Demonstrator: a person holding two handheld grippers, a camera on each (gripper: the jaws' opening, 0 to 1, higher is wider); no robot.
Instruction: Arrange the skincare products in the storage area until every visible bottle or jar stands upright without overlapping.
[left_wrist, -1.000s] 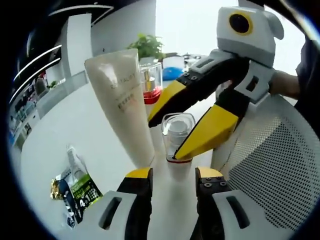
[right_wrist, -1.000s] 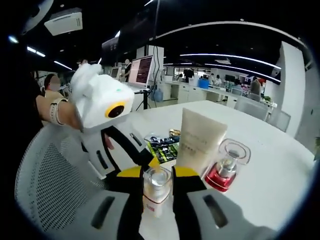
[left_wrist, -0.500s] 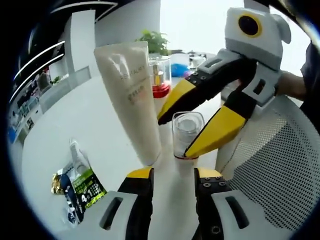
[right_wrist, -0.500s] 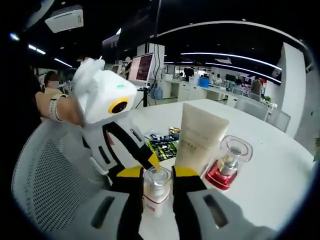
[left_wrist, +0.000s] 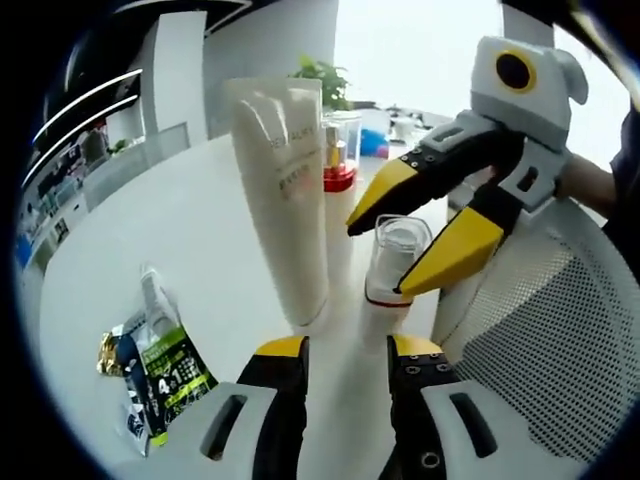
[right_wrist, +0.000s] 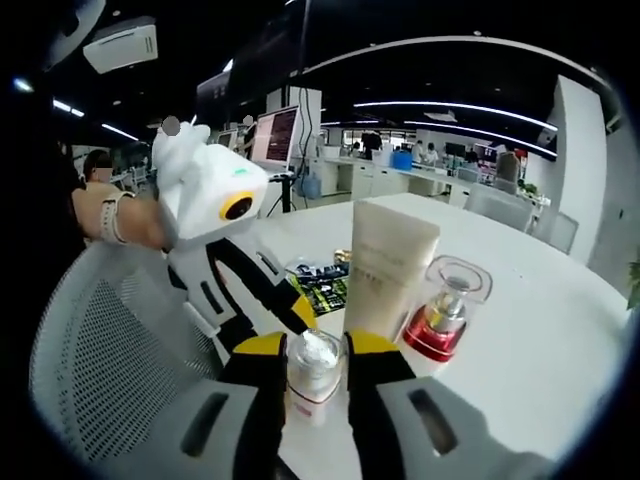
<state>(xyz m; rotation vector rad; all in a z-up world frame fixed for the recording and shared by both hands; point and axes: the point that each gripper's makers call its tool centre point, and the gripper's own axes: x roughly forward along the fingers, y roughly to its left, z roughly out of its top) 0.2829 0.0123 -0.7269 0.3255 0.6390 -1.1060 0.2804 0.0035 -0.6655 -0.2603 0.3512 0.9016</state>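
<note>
A white bottle (left_wrist: 385, 285) with a clear cap and a red band is held between both grippers over the white table. My left gripper (left_wrist: 345, 352) is shut on its lower body, which runs down between the jaws. My right gripper (left_wrist: 380, 255) comes in from the right with its yellow jaws on either side of the cap. In the right gripper view that gripper (right_wrist: 315, 352) is shut on the bottle (right_wrist: 313, 378), and the left gripper (right_wrist: 297, 315) reaches in behind it. A cream tube (left_wrist: 285, 200) stands upright just beyond. A red-based jar (left_wrist: 340, 150) stands behind the tube.
Green and black sachets (left_wrist: 160, 370) lie flat on the white table (left_wrist: 190, 230) to the left. A white mesh chair (left_wrist: 540, 330) is close beside the bottle. Desks, monitors and people (right_wrist: 100, 165) fill the office behind. A plant (left_wrist: 325, 75) stands at the far edge.
Both grippers keep their hold on the bottle. Its cap now shows more from the side than from above in the left gripper view. Both cameras have shifted slightly.
</note>
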